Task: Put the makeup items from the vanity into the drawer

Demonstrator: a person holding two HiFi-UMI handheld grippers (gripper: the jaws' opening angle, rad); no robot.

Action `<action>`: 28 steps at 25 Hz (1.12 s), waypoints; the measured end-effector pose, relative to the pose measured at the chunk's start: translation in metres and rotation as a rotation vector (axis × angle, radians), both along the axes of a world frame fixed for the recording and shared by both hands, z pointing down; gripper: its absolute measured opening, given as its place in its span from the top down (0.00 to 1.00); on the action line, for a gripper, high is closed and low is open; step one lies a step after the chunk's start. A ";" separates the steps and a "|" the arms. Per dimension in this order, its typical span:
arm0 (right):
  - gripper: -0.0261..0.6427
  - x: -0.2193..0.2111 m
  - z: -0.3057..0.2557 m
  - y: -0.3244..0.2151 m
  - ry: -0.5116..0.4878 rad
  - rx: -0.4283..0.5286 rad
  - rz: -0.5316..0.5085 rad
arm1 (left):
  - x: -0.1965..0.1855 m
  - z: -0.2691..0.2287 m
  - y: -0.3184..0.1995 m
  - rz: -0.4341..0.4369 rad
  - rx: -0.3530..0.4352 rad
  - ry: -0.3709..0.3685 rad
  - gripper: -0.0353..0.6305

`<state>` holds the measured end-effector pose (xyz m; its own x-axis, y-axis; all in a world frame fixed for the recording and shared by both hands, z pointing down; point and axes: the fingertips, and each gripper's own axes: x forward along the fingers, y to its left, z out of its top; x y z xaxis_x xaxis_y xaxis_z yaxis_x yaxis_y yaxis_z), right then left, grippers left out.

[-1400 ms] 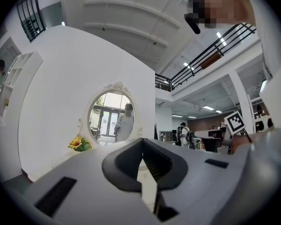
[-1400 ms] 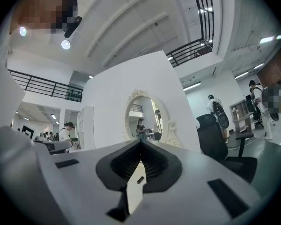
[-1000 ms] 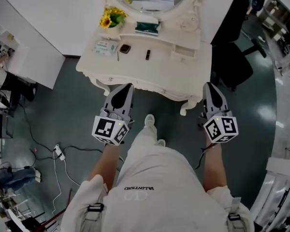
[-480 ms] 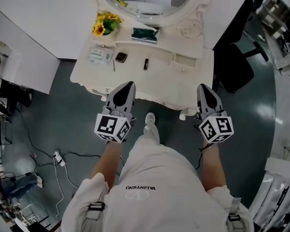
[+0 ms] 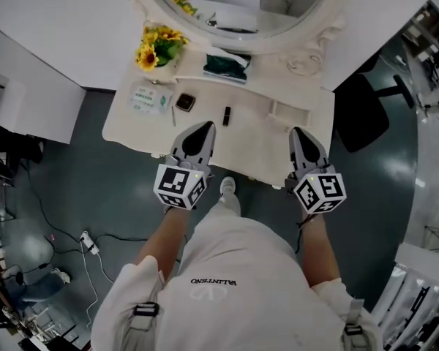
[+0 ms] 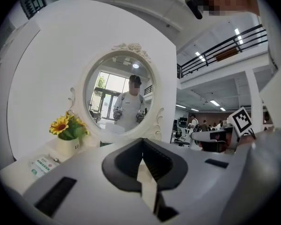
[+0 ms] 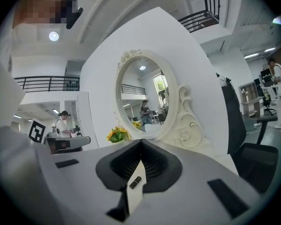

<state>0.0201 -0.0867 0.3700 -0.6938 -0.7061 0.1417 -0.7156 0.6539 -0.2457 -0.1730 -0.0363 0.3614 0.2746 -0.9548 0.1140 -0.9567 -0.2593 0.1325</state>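
while both forearms reach forward side by side, the left gripper [image 5: 203,129] and right gripper [image 5: 298,133] hover near level over the vanity [image 5: 250,126] front, jaws closed, empty; the lipstick [image 5: 226,115] and compact [image 5: 185,102] lie just ahead.

Sunflowers [image 5: 159,44] in a pale vase [image 6: 65,147], upright, close against the white wall [image 5: 51,28]. Black office chair [image 5: 362,112] off to the right on grey floor [image 5: 73,174]. White power strip [image 5: 88,241] with dark cables [image 5: 124,235] trailing across the floor at lower left. Left gripper view: black railing [image 6: 225,43] along an upper level, ceiling strip lights [image 6: 237,32], people [image 6: 195,122] at desks far back. Right gripper view: a balcony rail [image 7: 47,81] and below it a capped person [image 7: 63,121] standing at a desk.
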 end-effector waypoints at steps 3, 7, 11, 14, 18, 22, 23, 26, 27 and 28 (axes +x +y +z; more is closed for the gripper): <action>0.94 -0.018 0.012 -0.018 0.013 -0.029 -0.014 | -0.009 0.017 -0.024 -0.004 -0.049 0.004 0.94; 0.94 -0.040 0.028 -0.038 0.027 -0.068 -0.021 | -0.015 0.039 -0.052 0.020 -0.110 0.026 0.94; 0.94 -0.057 0.042 -0.055 0.038 -0.097 -0.015 | -0.018 0.061 -0.071 0.048 -0.163 0.023 0.94; 0.94 -0.065 0.051 -0.063 0.043 -0.124 -0.023 | -0.019 0.077 -0.080 0.039 -0.212 0.019 0.94; 0.94 -0.072 0.064 -0.067 0.058 -0.162 -0.038 | -0.018 0.101 -0.087 0.024 -0.300 0.024 0.94; 0.94 -0.081 0.082 -0.070 0.057 -0.206 -0.062 | -0.013 0.118 -0.093 0.029 -0.343 0.023 0.94; 0.94 -0.082 0.087 -0.070 0.061 -0.220 -0.072 | -0.011 0.121 -0.094 0.033 -0.350 0.017 0.94; 0.94 -0.087 0.104 -0.070 0.073 -0.267 -0.097 | -0.002 0.130 -0.098 0.045 -0.375 0.004 0.92; 0.94 -0.088 0.110 -0.071 0.076 -0.281 -0.102 | 0.001 0.133 -0.099 0.049 -0.386 0.001 0.90; 0.94 -0.089 0.115 -0.072 0.079 -0.295 -0.106 | 0.004 0.137 -0.100 0.053 -0.397 -0.002 0.89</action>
<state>-0.0694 -0.1583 0.4848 -0.7397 -0.5513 0.3859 -0.6721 0.6346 -0.3815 -0.1688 -0.1364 0.4988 0.3217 -0.8210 0.4716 -0.9436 -0.2372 0.2308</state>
